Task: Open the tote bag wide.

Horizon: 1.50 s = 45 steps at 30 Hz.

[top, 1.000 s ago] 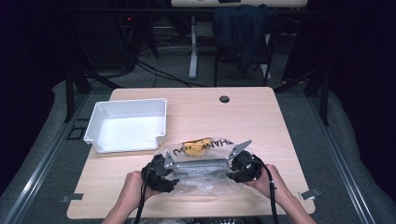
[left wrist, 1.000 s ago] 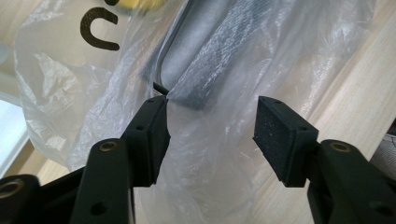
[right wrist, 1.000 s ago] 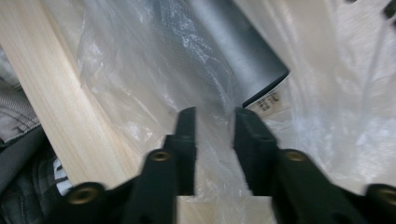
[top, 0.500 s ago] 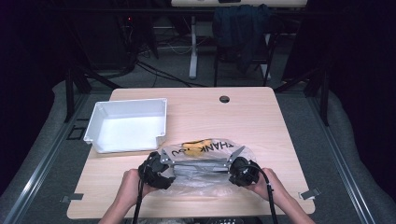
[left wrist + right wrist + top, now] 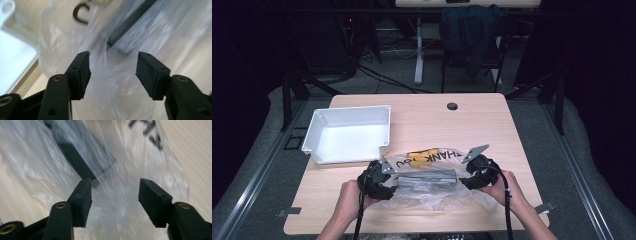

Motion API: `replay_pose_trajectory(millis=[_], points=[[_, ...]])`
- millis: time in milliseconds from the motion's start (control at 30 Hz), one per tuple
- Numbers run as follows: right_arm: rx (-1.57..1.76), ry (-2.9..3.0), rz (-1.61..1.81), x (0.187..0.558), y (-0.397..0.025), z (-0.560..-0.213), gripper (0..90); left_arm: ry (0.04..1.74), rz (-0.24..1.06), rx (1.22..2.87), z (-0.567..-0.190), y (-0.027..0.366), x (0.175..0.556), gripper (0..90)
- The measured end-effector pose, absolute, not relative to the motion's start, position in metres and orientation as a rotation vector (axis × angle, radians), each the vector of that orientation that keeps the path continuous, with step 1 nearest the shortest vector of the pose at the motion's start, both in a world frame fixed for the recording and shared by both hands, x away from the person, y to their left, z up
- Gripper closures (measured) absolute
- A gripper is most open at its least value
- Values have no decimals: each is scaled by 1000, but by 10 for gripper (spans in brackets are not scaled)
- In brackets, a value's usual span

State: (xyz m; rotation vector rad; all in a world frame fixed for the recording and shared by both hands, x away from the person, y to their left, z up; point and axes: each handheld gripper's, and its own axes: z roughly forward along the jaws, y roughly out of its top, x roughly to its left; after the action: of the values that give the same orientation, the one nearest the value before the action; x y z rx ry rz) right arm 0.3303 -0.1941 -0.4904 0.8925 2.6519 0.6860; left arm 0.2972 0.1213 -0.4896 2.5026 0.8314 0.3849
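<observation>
A clear plastic bag [image 5: 432,177] is lying on the near half of the desk [image 5: 492,125], printed in dark letters along its far edge with a yellow patch beside the lettering. Inside the bag a flat dark grey box [image 5: 426,178] is resting lengthwise, left to right, roughly midway between the two hands.

The left gripper [image 5: 379,180] is sitting at the bag's left end, held by the person's left hand [image 5: 347,195]. In the left gripper view its fingers [image 5: 81,75] are standing wide apart, with crinkled film of the bag [image 5: 110,82] lying in the gap and the end of the dark box [image 5: 130,30] just beyond the tips; they are gripping nothing.

The right gripper [image 5: 472,175] is sitting at the bag's right end, in the right hand [image 5: 507,187]. In the right gripper view its fingers [image 5: 82,200] are likewise spread wide over the film [image 5: 117,207], the box's end [image 5: 85,155] lying just past the left fingertip, and nothing is clamped.

A white tray [image 5: 314,137] is standing on the far left of the desk, just beyond the bag's left corner; whether it is touching the bag cannot be told
</observation>
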Motion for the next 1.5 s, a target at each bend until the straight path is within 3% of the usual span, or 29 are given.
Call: replay_pose_trajectory(millis=[133, 333, 500, 600, 667, 833, 1000, 1333, 1500], points=[[857, 2689, 746, 338, -187, -486, 366, 759, 362, 2456, -487, 106, 285, 389], [844, 2708, 780, 347, -173, -493, 344, 667, 385, 2476, -498, 76, 278, 398], [837, 2760, 779, 358, -163, -497, 325, 639, 434, 2524, -513, 63, 278, 443], [888, 2785, 805, 368, -159, -504, 333, 638, 461, 2534, -517, 61, 279, 529], [917, 2823, 822, 373, -159, -507, 405, 643, 472, 2532, -520, 61, 279, 600], [929, 2842, 854, 374, -160, -508, 702, 627, 469, 2560, -526, 59, 279, 777], [921, 2818, 849, 375, -155, -507, 878, 599, 460, 2603, -532, 55, 280, 900], [945, 2761, 758, 405, -143, -512, 899, 573, 332, 2660, -543, 56, 279, 900], [993, 2771, 763, 418, -142, -520, 899, 582, 340, 2606, -532, 61, 278, 892]])
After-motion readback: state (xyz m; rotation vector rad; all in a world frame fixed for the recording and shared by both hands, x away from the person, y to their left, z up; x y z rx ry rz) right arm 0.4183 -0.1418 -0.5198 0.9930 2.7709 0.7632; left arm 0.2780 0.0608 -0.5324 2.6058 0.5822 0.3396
